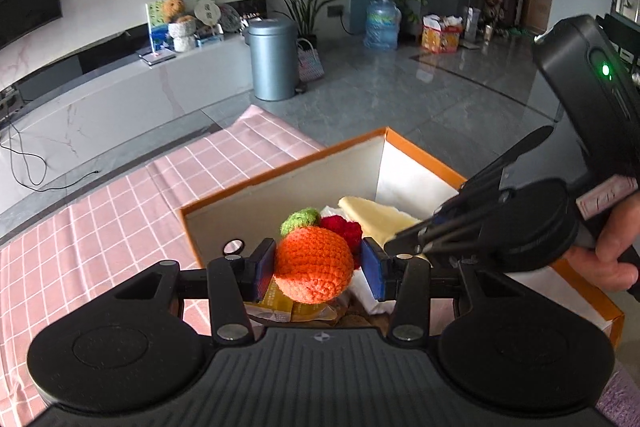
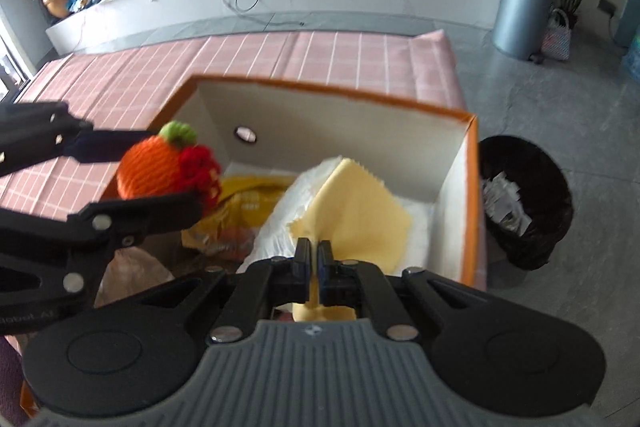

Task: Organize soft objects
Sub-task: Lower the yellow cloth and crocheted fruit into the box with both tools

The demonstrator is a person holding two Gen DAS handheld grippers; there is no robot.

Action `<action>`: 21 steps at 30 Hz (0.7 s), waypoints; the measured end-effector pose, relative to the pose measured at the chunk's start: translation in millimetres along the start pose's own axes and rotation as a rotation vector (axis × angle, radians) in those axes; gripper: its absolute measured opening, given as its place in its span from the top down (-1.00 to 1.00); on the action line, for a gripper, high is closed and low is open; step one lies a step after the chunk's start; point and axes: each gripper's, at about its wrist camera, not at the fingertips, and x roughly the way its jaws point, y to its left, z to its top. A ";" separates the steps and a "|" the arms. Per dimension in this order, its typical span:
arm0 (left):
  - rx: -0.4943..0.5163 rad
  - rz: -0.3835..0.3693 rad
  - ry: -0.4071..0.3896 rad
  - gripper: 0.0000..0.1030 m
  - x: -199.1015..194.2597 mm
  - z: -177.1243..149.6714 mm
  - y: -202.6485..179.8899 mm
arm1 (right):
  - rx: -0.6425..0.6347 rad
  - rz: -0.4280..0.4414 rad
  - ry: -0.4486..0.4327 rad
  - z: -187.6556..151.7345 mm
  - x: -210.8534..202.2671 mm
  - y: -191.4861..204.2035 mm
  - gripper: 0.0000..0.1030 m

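Left gripper (image 1: 318, 265) fingers pinch crocheted orange toy (image 1: 314, 265) from both sides, blue pads touching it. Toy has a green knit top (image 1: 301, 219) and a red knit cluster (image 1: 344, 230) attached. It hangs above the orange-rimmed box (image 1: 288, 163), near the box's left wall as the right wrist view shows it.

Right gripper (image 2: 314, 261) fingers are pressed nearly together on an edge of the yellow cloth (image 2: 356, 205). Only a thin gap shows between the pads, with cloth in it. Rest of the cloth drapes inside the box, lying on white crumpled material (image 2: 280, 227) toward the box's right side. Yellow packaging (image 2: 244, 203) lies on the box floor beside it, below the toy.

Box has white inner walls and 1 oval hole (image 2: 245, 134) in the far wall. It sits on the bench, which is covered by a pink checked cloth (image 1: 120, 195).

Person's hand (image 1: 612, 247) grips the right gripper handle, green LED (image 1: 605, 69) lit on its body.

Room: black bin (image 2: 528, 195) with paper scraps stands on the floor just beside the bench, grey lidded can (image 1: 273, 59) farther off, water jug (image 1: 383, 23) by the wall.
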 end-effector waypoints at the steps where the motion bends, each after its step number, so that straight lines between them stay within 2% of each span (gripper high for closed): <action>1: 0.003 -0.002 0.005 -0.01 1.2 -0.6 -0.2 | 0.002 0.009 0.011 -1.6 3.6 -0.1 0.97; 5: 0.025 -0.020 0.027 -0.01 2.4 -1.6 -3.4 | -0.002 0.012 0.011 -5.8 1.4 -1.6 0.83; 7: 0.046 -0.040 0.048 -0.02 4.7 2.0 -8.0 | -0.009 0.017 -0.018 -9.6 -11.2 -1.7 0.61; 8: 0.060 -0.052 0.064 -0.02 5.1 2.7 -11.4 | -0.012 0.019 -0.038 -12.0 -18.8 -2.1 0.38; 9: 0.077 -0.065 0.084 -0.02 5.3 2.8 -15.6 | -0.016 0.017 -0.056 -15.2 -26.3 -2.5 0.29; 14: 0.154 -0.089 0.182 -0.02 15.8 3.5 -33.4 | -0.044 -0.017 -0.103 -32.9 -53.2 -0.5 0.28; 21: 0.191 -0.070 0.296 -0.03 34.7 -0.6 -47.2 | -0.009 -0.015 -0.117 -53.6 -66.8 -8.9 0.26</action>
